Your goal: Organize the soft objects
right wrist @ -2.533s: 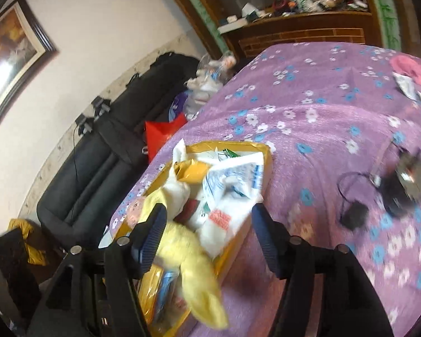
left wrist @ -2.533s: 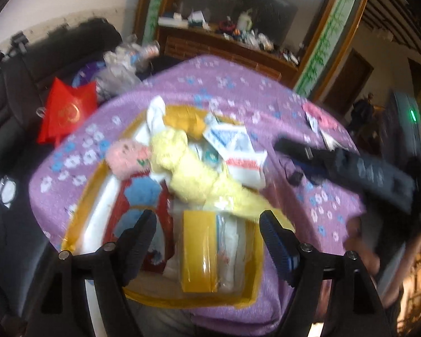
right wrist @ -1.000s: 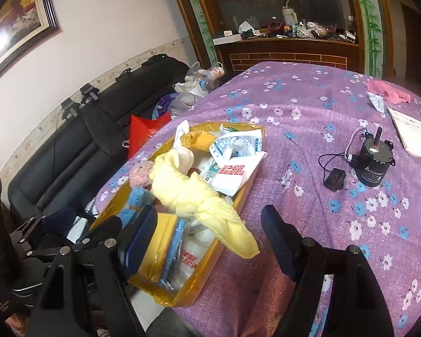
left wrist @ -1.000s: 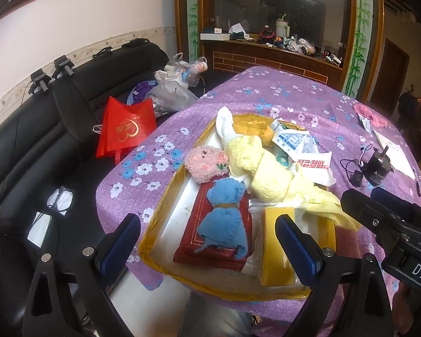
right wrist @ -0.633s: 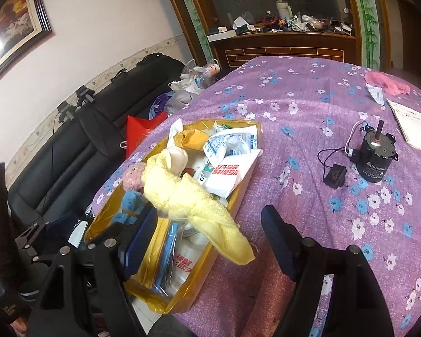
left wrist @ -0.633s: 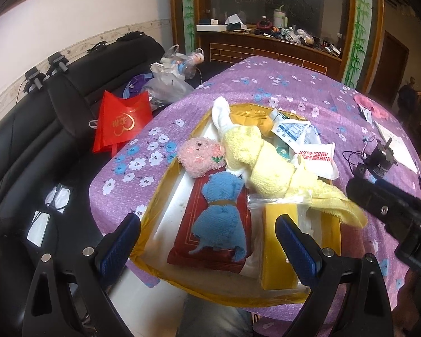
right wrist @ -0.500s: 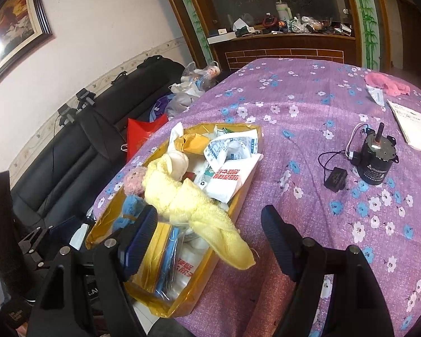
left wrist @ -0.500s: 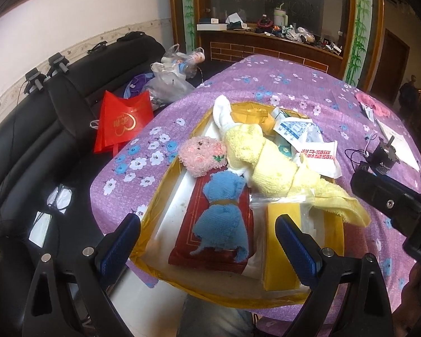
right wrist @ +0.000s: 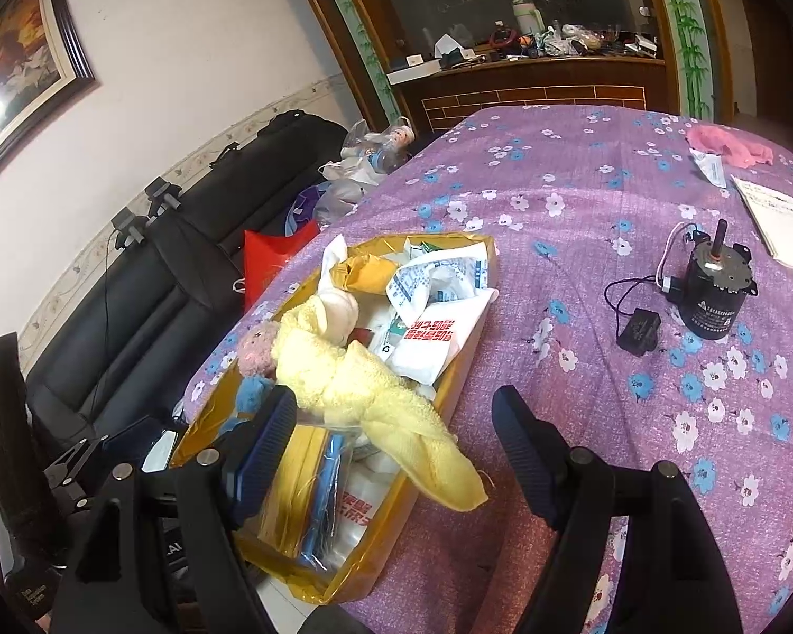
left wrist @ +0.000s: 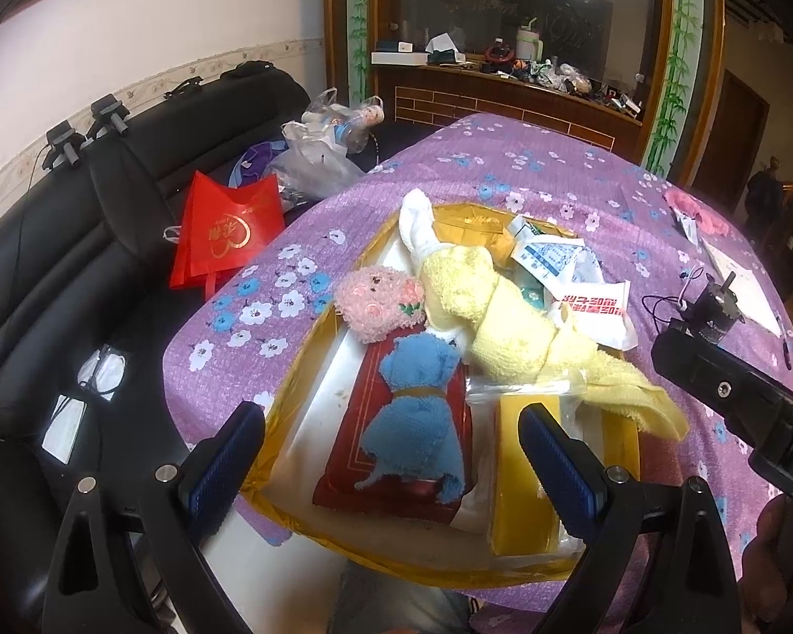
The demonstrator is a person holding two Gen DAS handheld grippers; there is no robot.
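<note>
A gold tray (left wrist: pixel 312 364) (right wrist: pixel 465 370) sits at the near edge of the purple flowered table. In it lie a yellow towel (left wrist: pixel 507 327) (right wrist: pixel 365 385) draped over the tray's right rim, a pink plush (left wrist: pixel 378 301) (right wrist: pixel 256 351), a blue towel toy (left wrist: pixel 415 422) on a red box (left wrist: pixel 354 449), and white packets (left wrist: pixel 592 306) (right wrist: pixel 433 311). My left gripper (left wrist: pixel 391 459) is open and empty above the tray's near end. My right gripper (right wrist: pixel 394 436) is open and empty above the yellow towel's loose end.
A black motor with a cable (right wrist: pixel 713 290) (left wrist: pixel 713 306) stands on the table right of the tray. A pink cloth (right wrist: pixel 729 148) and papers (right wrist: pixel 782 222) lie at the far right. A black sofa (left wrist: pixel 53 264) with a red bag (left wrist: pixel 222 227) is on the left.
Both grippers have pulled back and up from the tray, which now shows whole. The objects in the tray have not moved. Both grippers stay open.
</note>
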